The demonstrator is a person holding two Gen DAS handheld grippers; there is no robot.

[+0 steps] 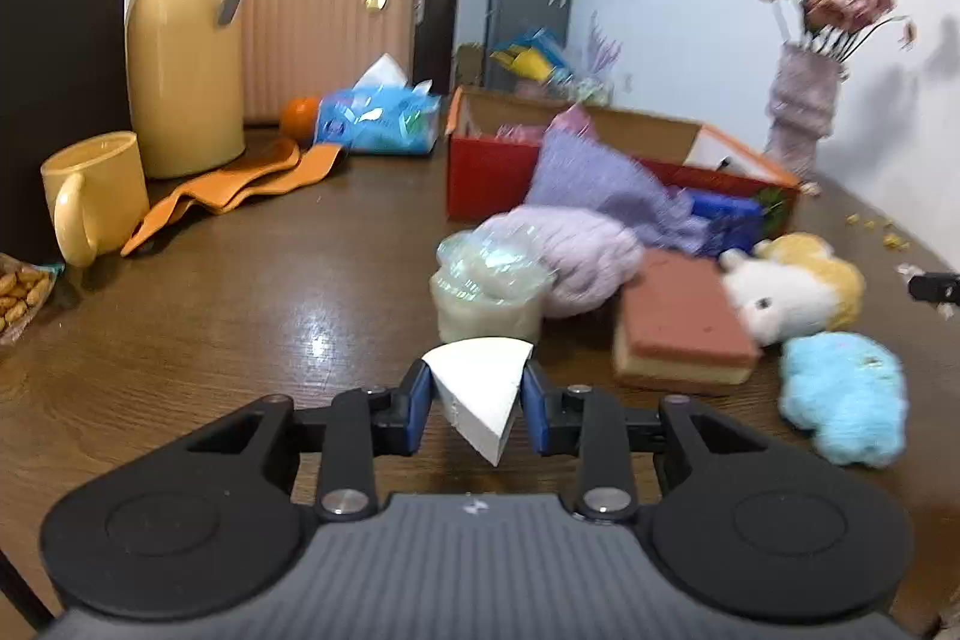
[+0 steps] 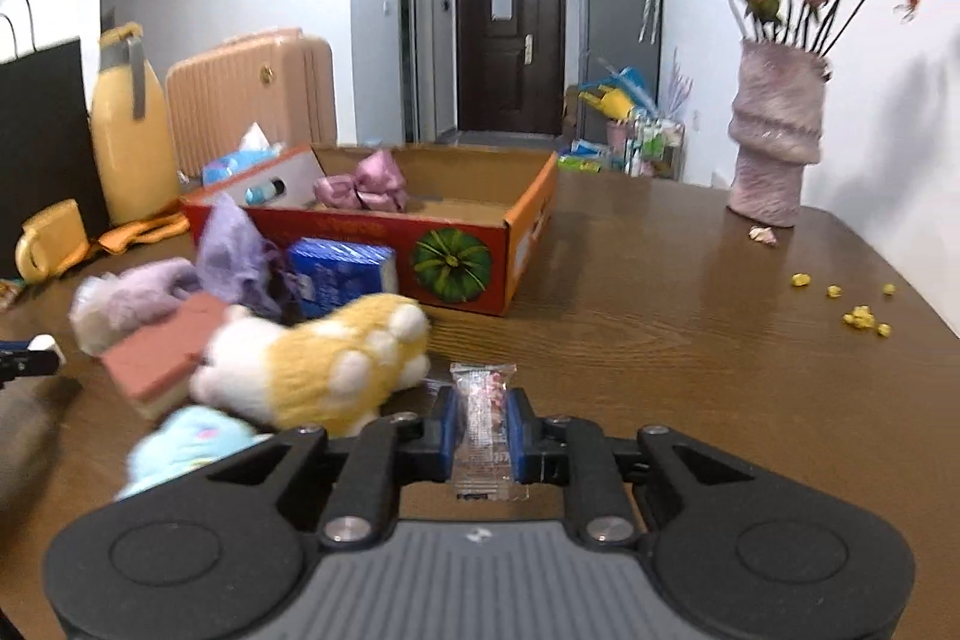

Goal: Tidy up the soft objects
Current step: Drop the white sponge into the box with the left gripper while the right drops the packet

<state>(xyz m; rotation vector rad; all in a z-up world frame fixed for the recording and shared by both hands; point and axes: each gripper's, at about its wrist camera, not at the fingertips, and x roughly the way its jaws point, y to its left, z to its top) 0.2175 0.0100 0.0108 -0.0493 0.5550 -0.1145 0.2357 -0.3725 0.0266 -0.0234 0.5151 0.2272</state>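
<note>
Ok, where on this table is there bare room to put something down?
Bare wood lies between the yellow mug and the wrapped roll, and right of the red box toward the pink vase. The pile around the corgi plush is crowded.

A white foam wedge [image 1: 477, 391], point toward the camera, sits low at centre. To the right lie a pink-topped sponge [image 1: 681, 325], a white-and-yellow plush [image 1: 786, 289] and a blue plush [image 1: 843, 397]; a lilac knit [image 1: 585, 259] lies behind.
</note>
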